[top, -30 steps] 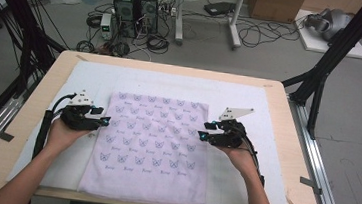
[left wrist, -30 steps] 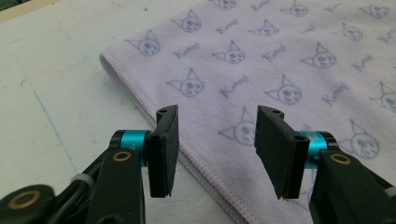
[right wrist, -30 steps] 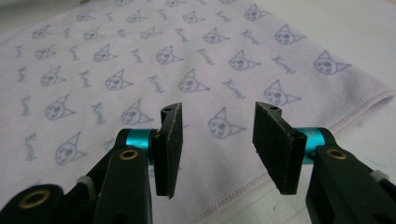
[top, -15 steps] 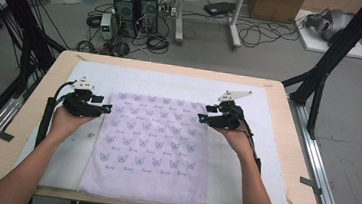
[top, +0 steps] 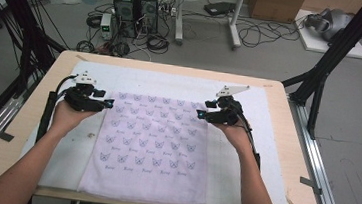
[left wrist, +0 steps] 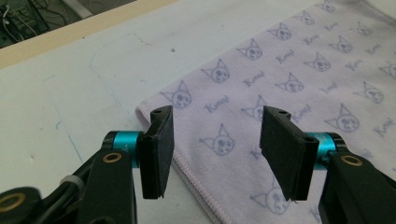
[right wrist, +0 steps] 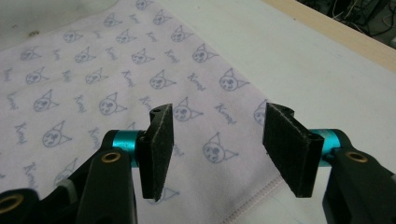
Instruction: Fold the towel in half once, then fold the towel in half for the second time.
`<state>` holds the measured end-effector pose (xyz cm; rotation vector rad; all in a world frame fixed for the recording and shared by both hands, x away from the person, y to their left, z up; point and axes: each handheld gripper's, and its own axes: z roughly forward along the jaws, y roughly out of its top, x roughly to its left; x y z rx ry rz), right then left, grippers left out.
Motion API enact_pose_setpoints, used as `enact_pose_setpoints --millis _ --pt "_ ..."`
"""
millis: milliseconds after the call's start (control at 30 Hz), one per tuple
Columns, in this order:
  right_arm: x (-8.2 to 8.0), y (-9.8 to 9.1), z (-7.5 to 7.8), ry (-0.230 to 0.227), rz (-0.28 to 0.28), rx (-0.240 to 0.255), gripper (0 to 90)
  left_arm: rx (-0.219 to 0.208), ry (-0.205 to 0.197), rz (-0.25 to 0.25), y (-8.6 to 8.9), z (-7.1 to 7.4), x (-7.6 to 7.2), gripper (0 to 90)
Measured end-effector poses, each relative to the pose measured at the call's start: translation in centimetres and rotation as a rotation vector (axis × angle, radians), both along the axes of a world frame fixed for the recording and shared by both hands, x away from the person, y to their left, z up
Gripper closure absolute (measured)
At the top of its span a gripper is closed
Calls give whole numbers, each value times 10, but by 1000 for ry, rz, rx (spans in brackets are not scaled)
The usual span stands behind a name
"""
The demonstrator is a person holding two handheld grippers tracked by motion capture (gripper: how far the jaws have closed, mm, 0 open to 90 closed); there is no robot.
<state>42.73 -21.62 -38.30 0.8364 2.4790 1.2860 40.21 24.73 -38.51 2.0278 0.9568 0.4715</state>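
Jaws on both my grippers stood parted with nothing between the pads; they had just been opening, and the cloth (top: 152, 144) lay free beneath them. Left gripper (top: 106, 103) hung over the cloth's far left corner, right gripper (top: 201, 115) over its far right corner, each just above the fabric rather than pinching it. In the left gripper view the corner and its stitched hem sat under the gap between the pads; in the right gripper view the hem ran below the pads in the same way. Compared with a second earlier, my hands had travelled from the cloth's middle sides up to those far corners, while the cloth stayed flat on the white mat (top: 265, 140), printed side up, near edge at the table's (top: 34, 93) front. I judged that the spread was done and the release was clean, so the corners were now open for a fresh pinch or a fold.
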Motion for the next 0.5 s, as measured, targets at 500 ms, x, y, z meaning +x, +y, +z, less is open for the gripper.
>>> enact_pose_setpoints --millis 500 --pt "12 -2 3 -8 -40 -29 432 -11 0 14 -1 12 21 487"
